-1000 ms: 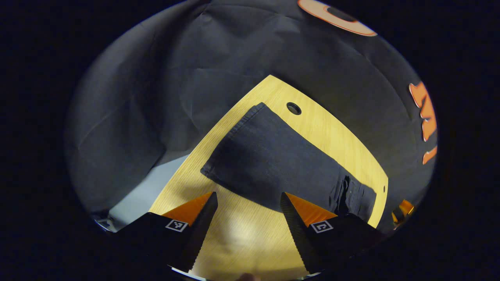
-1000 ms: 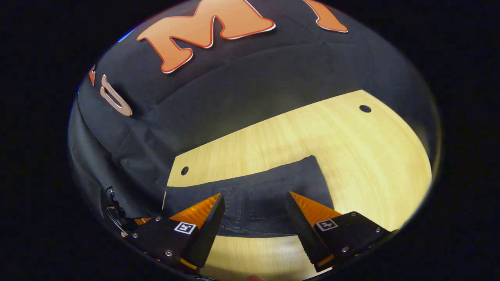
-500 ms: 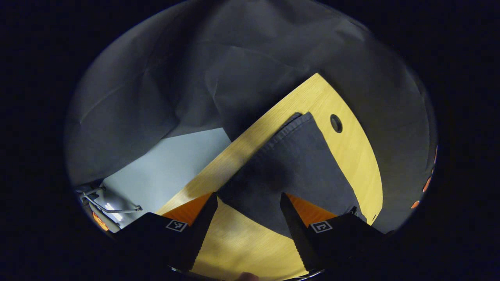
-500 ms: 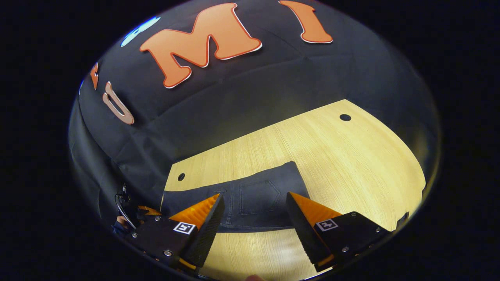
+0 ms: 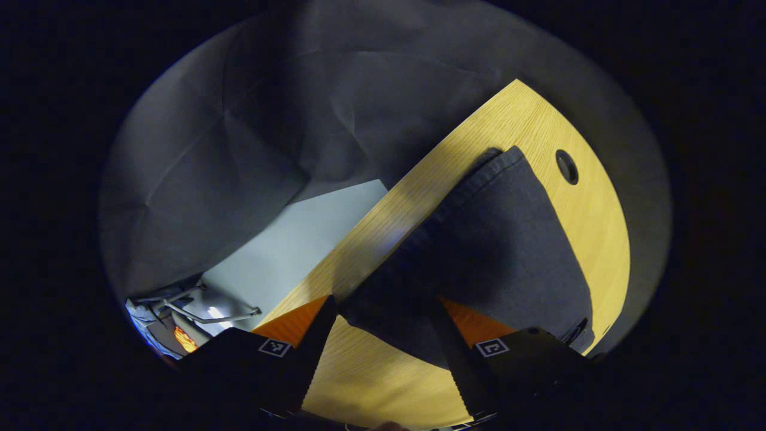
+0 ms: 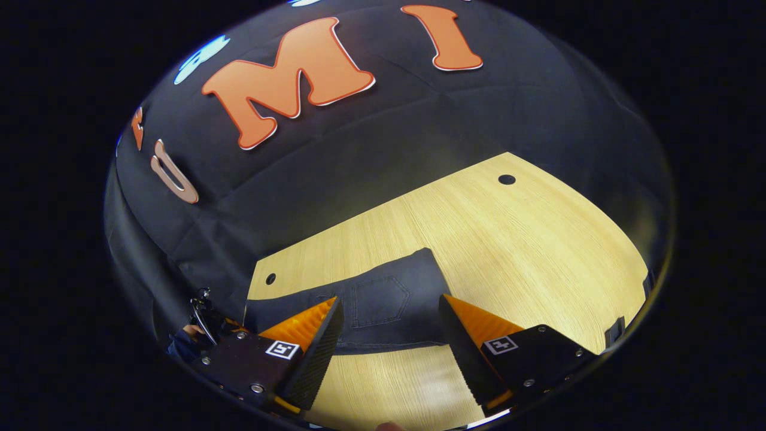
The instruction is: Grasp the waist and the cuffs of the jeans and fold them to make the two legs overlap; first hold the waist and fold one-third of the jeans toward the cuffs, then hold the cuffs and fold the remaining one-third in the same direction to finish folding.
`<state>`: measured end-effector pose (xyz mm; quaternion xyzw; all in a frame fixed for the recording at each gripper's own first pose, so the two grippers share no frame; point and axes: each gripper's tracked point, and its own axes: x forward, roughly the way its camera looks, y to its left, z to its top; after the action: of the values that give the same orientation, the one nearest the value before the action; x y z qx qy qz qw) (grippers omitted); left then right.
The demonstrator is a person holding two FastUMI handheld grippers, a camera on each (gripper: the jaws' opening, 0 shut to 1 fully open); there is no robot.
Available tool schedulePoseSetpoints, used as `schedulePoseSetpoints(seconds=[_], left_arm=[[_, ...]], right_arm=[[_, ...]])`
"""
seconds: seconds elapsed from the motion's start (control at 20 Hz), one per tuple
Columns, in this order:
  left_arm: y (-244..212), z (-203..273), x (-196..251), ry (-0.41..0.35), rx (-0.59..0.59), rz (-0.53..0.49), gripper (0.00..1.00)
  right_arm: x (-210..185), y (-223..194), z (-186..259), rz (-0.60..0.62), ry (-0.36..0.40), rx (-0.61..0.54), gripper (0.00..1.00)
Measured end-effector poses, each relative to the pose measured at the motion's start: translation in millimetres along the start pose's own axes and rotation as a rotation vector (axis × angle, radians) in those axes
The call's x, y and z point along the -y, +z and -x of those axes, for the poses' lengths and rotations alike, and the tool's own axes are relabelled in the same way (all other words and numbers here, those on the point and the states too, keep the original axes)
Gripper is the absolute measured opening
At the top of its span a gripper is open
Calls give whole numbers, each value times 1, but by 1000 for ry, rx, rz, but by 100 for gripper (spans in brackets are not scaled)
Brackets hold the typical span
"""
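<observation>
Left gripper (image 5: 383,335): fingers spread wide, pinching nothing; a corner of the jeans (image 5: 497,251) lies between the tips, and whether they touch the cloth I cannot tell.
Right gripper (image 6: 389,335): fingers spread, holding nothing, poised over the near edge of the jeans (image 6: 371,299) at the pocket end.
Jeans: dark denim, flat on the table, legs laid one over the other; a back pocket (image 6: 380,299) faces up in the right gripper view; the hemmed cuff (image 5: 485,170) reaches the table's far edge in the left gripper view.
Table (image 6: 508,251): light wood grain, with a small round hole (image 6: 507,179) near one far corner and another hole (image 6: 270,278) near the other.
Open room: wide bare wood beside the jeans toward the corner with the first hole; a strip of bare wood along the near edge.
Surroundings: black cloth wall (image 6: 383,137) behind the table; pale floor (image 5: 287,245) beyond the table's edge in the left gripper view.
</observation>
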<state>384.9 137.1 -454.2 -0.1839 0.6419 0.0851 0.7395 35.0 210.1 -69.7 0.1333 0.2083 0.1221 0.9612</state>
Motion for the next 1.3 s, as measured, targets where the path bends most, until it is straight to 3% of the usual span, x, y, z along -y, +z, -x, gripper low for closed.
schedulePoseSetpoints(seconds=[0.05,0.2,0.3,0.4,0.65,0.9,1.3], left_arm=[[0,0,4,2,1,-1,94],[-3,-3,12,-32,0,-21,75],[-4,-1,24,-111,0,9,16],[-7,2,26,-188,-4,24,10],[-4,46,35,-391,102,2,10],[-16,93,49,-458,178,-37,10],[-46,179,85,-492,331,-181,10]], right_arm=[[1,0,0,-5,-4,-1,96],[2,2,0,-5,8,0,96],[5,3,-1,-10,7,-7,96],[6,6,0,-17,19,-3,96],[9,12,1,-25,39,-11,96],[0,20,2,0,78,-11,96],[1,37,5,38,113,14,97]])
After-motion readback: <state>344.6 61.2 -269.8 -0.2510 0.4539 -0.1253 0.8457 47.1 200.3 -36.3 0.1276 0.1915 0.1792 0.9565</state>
